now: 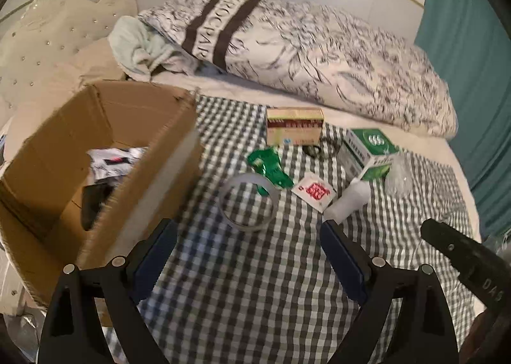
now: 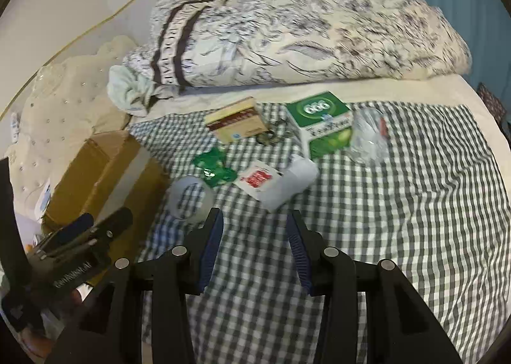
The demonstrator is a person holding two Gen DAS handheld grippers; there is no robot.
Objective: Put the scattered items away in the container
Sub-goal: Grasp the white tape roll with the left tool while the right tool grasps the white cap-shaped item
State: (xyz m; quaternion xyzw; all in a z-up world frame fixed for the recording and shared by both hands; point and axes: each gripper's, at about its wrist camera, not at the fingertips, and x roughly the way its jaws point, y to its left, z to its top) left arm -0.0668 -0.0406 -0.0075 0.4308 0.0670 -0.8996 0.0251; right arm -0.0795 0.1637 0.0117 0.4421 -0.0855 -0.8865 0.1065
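Your left gripper (image 1: 249, 233) is spread wide, holding nothing, above the checked cloth (image 1: 255, 284). Your right gripper (image 2: 255, 220) is released too, empty. Landmark: cardboard box (image 1: 95, 153). Just right of it lies the tape roll (image 1: 247, 202), then green wrapper (image 1: 270, 166), red-print sachet (image 1: 314, 191), white bottle (image 1: 349, 199). Beyond those: tan carton (image 1: 295, 126), green-white carton (image 1: 367, 153), clear bag (image 1: 399, 174). Bare cloth lies under both grippers. The box is open; dark and white items inside, blurred. Rolled quilt (image 1: 319, 54) bounds the far side.

The brown cardboard box (image 1: 95, 153) is cut off at nine o'clock, its dark contents (image 1: 95, 201) too blurred to identify.
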